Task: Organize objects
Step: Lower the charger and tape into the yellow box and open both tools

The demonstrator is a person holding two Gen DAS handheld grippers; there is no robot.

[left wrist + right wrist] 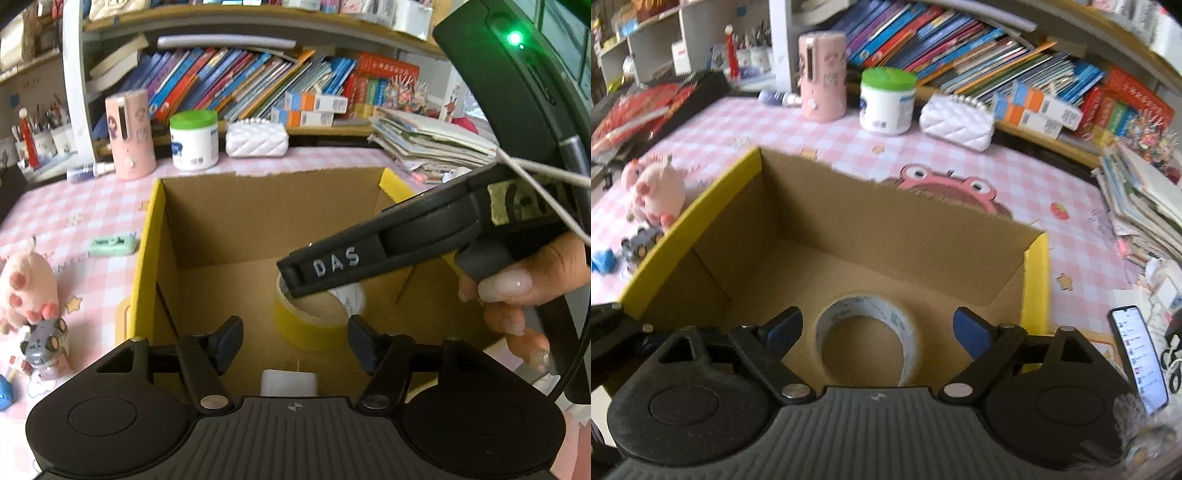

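An open cardboard box (147, 251) with yellow outer walls stands on the pink checked table; it also shows in the right wrist view (1036, 273). A yellow tape roll (306, 325) lies on its floor, seen from above in the right wrist view (908, 332). A small white object (290, 382) lies near the box's front wall. My left gripper (295, 343) is open and empty over the box's near side. My right gripper (877, 328) is open and empty just above the roll. Its body (406, 243) reaches in from the right in the left wrist view.
A pink plush pig (26, 284), a grey toy (46, 341) and a green eraser (112, 245) lie left of the box. A pink cylinder (129, 136), a green-lidded jar (194, 140) and a white quilted purse (256, 138) stand behind it. A phone (1139, 358) lies at the right.
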